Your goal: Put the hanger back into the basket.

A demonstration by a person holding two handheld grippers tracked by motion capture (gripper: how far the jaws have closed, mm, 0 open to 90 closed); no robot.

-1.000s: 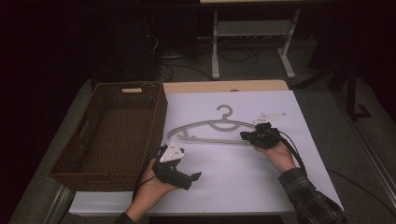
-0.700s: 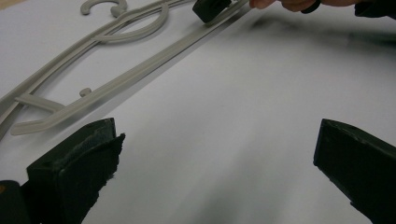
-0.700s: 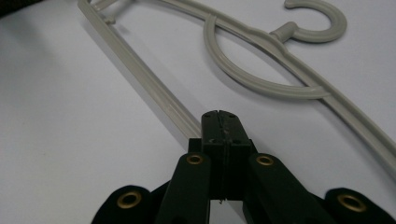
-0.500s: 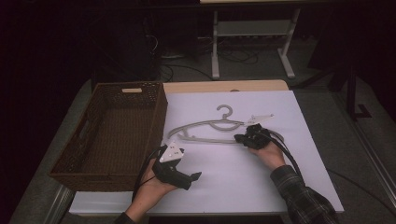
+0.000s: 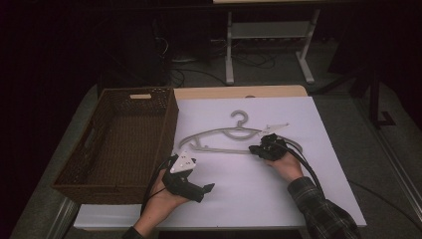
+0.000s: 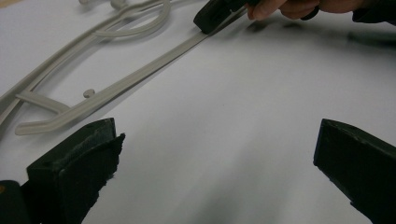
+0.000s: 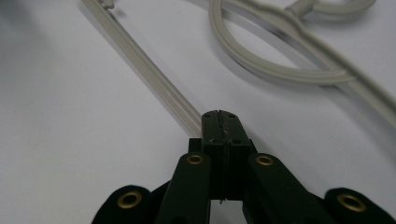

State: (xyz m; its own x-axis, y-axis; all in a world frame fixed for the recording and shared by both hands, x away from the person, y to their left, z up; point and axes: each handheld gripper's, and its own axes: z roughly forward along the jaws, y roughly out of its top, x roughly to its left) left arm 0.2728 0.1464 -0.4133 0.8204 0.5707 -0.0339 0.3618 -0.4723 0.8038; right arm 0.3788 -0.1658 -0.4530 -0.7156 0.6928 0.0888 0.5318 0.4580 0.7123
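A grey plastic hanger [image 5: 219, 133] lies flat on the white sheet, hook pointing to the far side. My right gripper [image 5: 255, 149] is shut, its tip resting on the hanger's straight bottom bar toward the right end. In the right gripper view the jaws [image 7: 219, 116] are pressed together with no gap, and the bar [image 7: 154, 77] runs in under their tip. My left gripper [image 5: 208, 188] is held near the front edge, left of centre, and is open. In the left gripper view its jaws [image 6: 215, 154] stand wide apart over bare sheet, with the hanger [image 6: 140, 74] farther off.
A brown wicker basket [image 5: 169, 124] stands on the left of the table, against the white sheet [image 5: 278, 209]. A wooden table edge [image 5: 239, 92] shows at the back. Black cables trail from both grippers.
My right gripper has slid left along the hanger onto its bottom bar. The left gripper has stayed where it was.
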